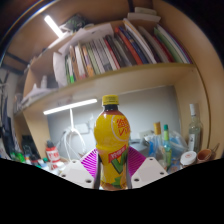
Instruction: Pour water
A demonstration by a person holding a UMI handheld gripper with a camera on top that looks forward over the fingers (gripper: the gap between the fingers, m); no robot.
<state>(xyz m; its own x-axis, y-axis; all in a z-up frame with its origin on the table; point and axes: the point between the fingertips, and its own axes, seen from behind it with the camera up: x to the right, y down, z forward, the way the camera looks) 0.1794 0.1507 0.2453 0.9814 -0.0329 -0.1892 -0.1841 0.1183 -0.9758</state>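
**Bottle held upright between the fingers, no cup in sight yet**

While the bottle (113, 140) stands tall in the middle of the view, the hand-held gripper (112, 172) has it between its two fingers, the pink pads (92, 163) showing on either side of the lower body and seeming to press on it. It is a clear plastic bottle of orange drink with a yellow cap and a bright label — not plain water, whatever the task says. Its long axis runs straight up, away from the fingertips, so the neck sits well above the grip and the cap looks to be on.

Beyond the bottle a bookshelf (120, 72) loaded with leaning books (105, 52) crosses the background, and small bottles and clutter (175, 145) lie off to either side on what seems a tabletop. I cannot make out a cup or glass to receive the pour. Judging by this, the pour has not begun: the gripper is level, and the next move would call for a tilt toward some vessel.
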